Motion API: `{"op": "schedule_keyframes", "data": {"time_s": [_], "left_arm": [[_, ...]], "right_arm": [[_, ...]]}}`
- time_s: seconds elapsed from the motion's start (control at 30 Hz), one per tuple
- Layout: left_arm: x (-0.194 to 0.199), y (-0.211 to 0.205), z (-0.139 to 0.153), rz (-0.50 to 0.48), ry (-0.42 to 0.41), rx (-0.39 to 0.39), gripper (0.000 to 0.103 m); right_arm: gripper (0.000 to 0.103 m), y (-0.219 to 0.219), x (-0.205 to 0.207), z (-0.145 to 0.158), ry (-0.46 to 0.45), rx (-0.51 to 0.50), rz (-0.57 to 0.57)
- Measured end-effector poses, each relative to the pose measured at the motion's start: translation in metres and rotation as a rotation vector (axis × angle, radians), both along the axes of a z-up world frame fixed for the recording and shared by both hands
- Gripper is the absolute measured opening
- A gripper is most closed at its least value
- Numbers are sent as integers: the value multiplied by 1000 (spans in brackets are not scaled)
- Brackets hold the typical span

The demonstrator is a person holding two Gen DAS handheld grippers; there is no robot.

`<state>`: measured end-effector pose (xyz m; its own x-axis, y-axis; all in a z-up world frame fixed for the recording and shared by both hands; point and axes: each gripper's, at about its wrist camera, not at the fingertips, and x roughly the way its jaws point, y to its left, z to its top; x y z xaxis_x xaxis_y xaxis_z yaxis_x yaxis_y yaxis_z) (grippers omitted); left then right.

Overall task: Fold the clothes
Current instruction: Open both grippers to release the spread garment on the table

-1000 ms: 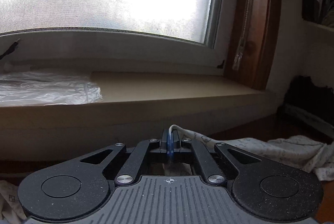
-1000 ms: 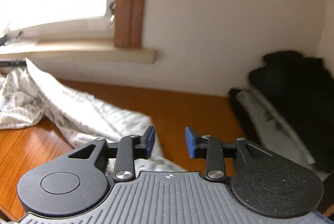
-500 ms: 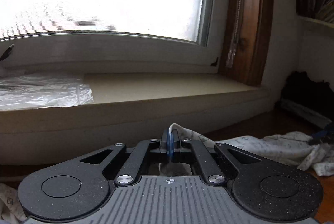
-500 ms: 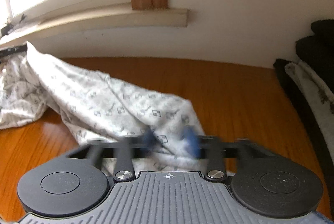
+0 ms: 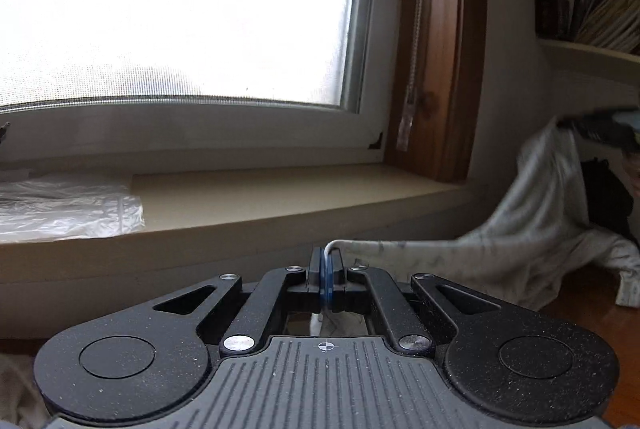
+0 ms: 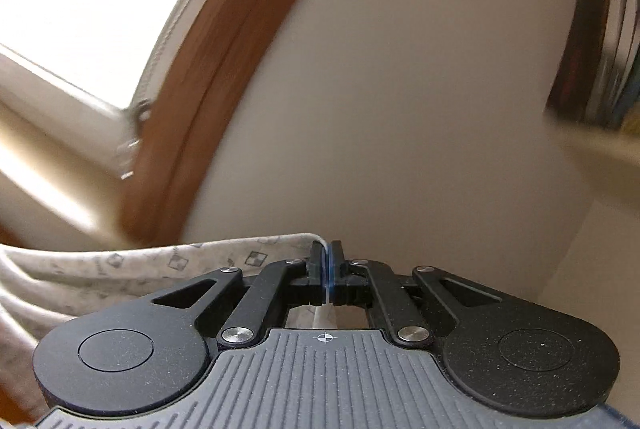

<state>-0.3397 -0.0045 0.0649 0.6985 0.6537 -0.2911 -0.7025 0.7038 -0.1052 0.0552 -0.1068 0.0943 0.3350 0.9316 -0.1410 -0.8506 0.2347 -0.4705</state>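
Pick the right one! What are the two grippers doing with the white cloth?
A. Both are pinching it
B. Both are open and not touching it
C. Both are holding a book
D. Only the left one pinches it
A. The left gripper is shut on an edge of the cloth, and the right gripper is shut on another edge of it, so both pinch it.

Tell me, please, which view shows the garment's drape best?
The left wrist view: the garment stretches from the left gripper up to the right gripper. The right wrist view shows only a patterned edge pinched in its closed jaws.
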Motion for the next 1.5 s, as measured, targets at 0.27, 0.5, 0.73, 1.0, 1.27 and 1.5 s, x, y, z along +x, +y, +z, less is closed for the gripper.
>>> {"op": "schedule_keyframes", "data": {"time_s": [0.27,0.5,0.73,1.0,1.27,1.5], "left_arm": [[16,12,-15,-7,99,-60,22],[16,15,-13,12,95,-58,49],[19,21,-20,23,131,-96,58],[22,23,-26,17,174,-148,65],[23,20,-21,66,188,-143,71],[-21,-25,-2,236,191,-171,71]], "right_arm": [[41,24,26,-63,192,-232,-30],[49,-7,63,-124,491,-352,19],[57,-11,74,-151,642,-349,69],[68,-12,74,-153,617,-378,150],[71,-17,82,-154,682,-363,185],[73,-19,87,-154,725,-356,207]]}}
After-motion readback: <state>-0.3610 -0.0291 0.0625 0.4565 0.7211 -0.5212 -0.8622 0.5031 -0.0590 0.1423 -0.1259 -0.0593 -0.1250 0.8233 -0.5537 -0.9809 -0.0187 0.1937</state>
